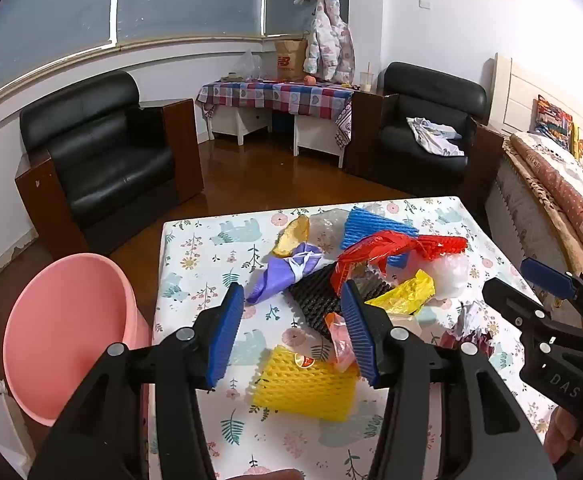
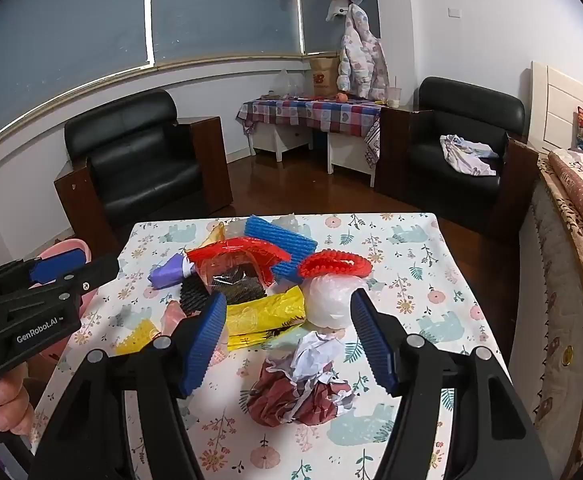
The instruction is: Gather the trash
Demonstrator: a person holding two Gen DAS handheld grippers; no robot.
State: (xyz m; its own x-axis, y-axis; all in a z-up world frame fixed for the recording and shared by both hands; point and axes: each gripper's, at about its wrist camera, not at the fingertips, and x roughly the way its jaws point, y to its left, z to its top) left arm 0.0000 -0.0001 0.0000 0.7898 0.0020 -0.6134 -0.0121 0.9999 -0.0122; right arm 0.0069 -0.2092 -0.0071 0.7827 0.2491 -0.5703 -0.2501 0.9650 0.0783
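Note:
A pile of trash lies on the table [image 1: 195, 256]: yellow foam net [image 1: 303, 384], black foam net [image 1: 315, 300], purple bag [image 1: 279, 274], red plastic bag [image 1: 375, 248], blue foam net [image 1: 371, 228], yellow wrapper [image 1: 405, 294]. My left gripper [image 1: 291, 332] is open and empty, just above the yellow foam net. My right gripper [image 2: 291, 340] is open and empty, above a crumpled red-and-white paper ball [image 2: 303, 384]. A white plastic wad [image 2: 331, 300] and red foam net [image 2: 335, 266] lie beyond it. A pink bin [image 1: 67, 332] stands left of the table.
Two black armchairs [image 1: 103, 152] [image 1: 423, 128] stand across the wooden floor, with a checked-cloth side table [image 1: 275, 96] between them. A bed [image 1: 563, 200] runs along the table's right side. The right gripper shows at the left view's right edge [image 1: 547, 308].

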